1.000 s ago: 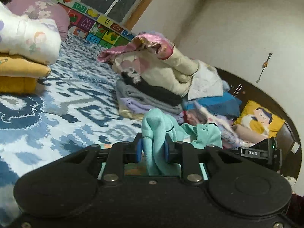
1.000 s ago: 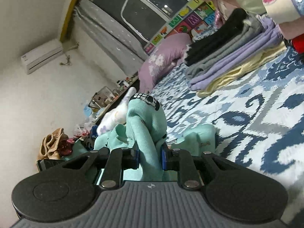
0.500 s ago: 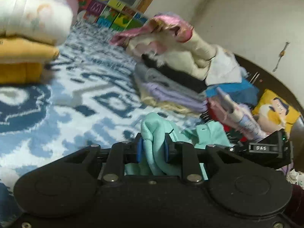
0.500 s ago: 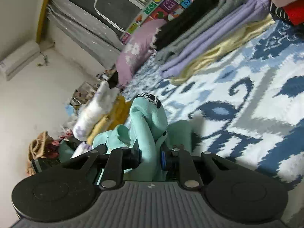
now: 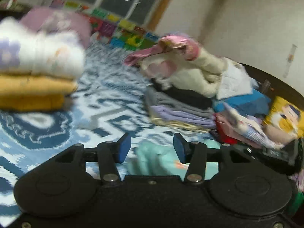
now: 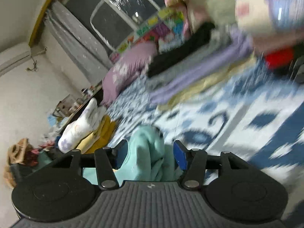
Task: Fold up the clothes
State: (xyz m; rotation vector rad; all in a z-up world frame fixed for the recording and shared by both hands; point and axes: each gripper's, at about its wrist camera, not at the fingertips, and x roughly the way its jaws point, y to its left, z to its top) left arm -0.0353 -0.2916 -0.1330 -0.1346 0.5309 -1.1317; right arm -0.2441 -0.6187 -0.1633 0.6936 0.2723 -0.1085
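A mint-green garment lies bunched on the blue and white patterned bedspread. My left gripper is open, its blue pads spread wide with the garment low between and behind them. In the right wrist view the same mint-green garment stands as a loose hump between the fingers of my right gripper, which is open too; neither pad presses the cloth. Both views are motion-blurred.
A folded stack of yellow and white floral clothes sits at the left. A stack of black, grey, lilac and cream clothes topped by pink and cream items lies ahead. A cartoon pillow and a purple pillow lie at the edges.
Both grippers were shut on the mint-green garment and have now opened, releasing it. The garment has dropped lower onto the bedspread. Both cameras have swung, blurring the views.
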